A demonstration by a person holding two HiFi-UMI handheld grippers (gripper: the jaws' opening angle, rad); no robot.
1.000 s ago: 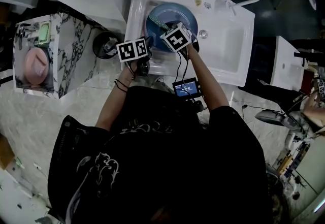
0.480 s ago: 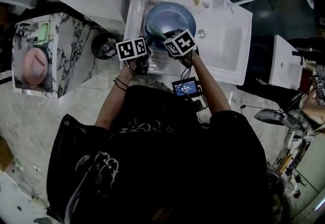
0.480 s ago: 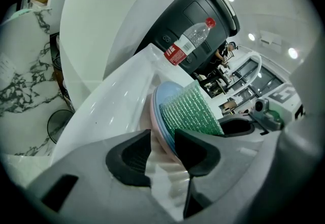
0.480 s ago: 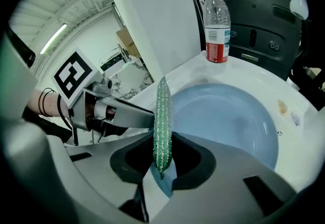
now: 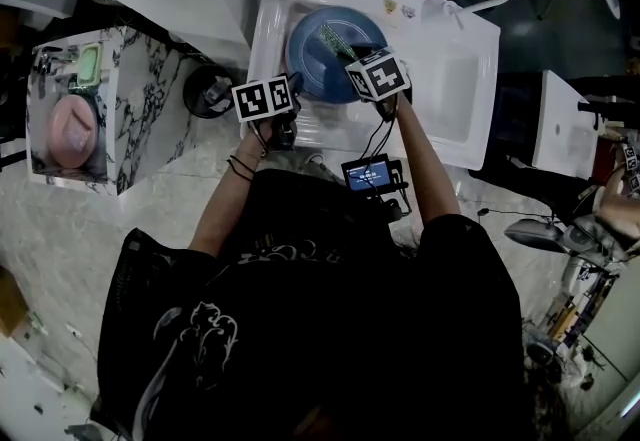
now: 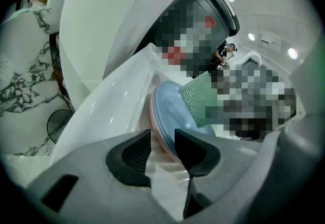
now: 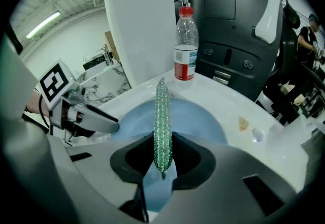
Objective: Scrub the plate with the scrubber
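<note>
Working at the sink [image 5: 455, 94], we have the plate [image 5: 318, 57] lying in its left part, where we judge the walls keep it from sliding away under the strokes. A bottle [image 7: 186, 45] stands upright on the back ledge, apart from the plate and, it seems, out of the scrubbing's way. Our left gripper [image 6: 162, 149] bites the plate's near rim, with its pads pressed on either face. We take this as bracing the plate against the push of the other hand. Our right gripper [image 7: 162, 159] hangs over the plate from the right. Its jaws pinch the lower end of the scrubber [image 7: 162, 111] edge-on, so the free green length reaches out over the blue face and can be dragged across it. We cannot tell whether the scrubber touches the plate just now.
</note>
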